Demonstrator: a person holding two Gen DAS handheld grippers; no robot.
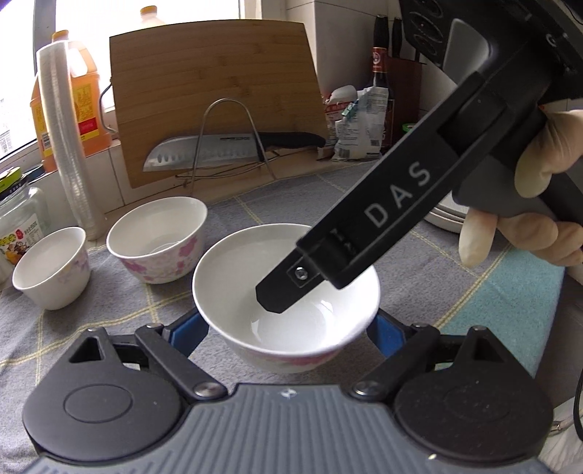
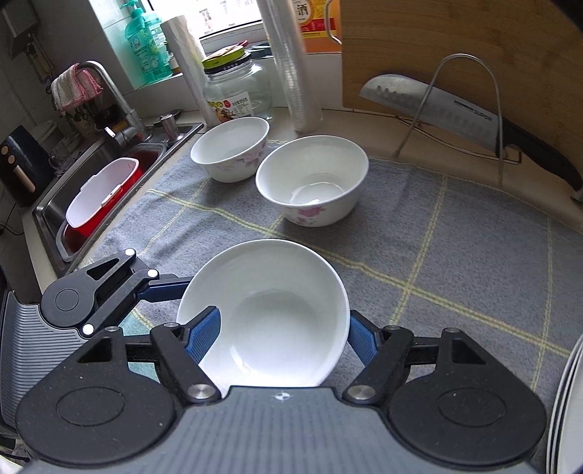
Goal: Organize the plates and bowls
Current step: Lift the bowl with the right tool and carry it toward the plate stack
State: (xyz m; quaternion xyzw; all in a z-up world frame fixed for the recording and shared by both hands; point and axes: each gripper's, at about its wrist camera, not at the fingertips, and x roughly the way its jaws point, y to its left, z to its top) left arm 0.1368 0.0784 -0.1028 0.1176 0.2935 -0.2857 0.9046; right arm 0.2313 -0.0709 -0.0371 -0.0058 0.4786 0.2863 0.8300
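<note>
I hold a white bowl (image 1: pixel 233 284) with pink flowers on its outside just above the grey checked cloth (image 1: pixel 120 302). My left gripper (image 1: pixel 288 331) is shut on it, a blue pad against each side of the wall. In the right wrist view the same bowl (image 2: pixel 277 302) tilts toward the camera. My right gripper (image 2: pixel 284 333) straddles it: one finger (image 2: pixel 206 328) lies over the rim inside, the other sits outside the opposite wall. That inner fingertip (image 1: pixel 277 297) hangs over the bowl's floor. I cannot tell whether the right pads press on the bowl. The left gripper's finger (image 2: pixel 167 286) reaches its left side.
Two more flowered bowls (image 2: pixel 313 182) (image 2: pixel 229 149) stand on the cloth (image 2: pixel 437 255) beyond. White plates (image 2: pixel 568 401) sit at the right edge. A knife (image 2: pixel 437 105) rests in a wire rack against a cutting board (image 2: pixel 473 32). A sink (image 2: pixel 47 204) with a red tub lies left.
</note>
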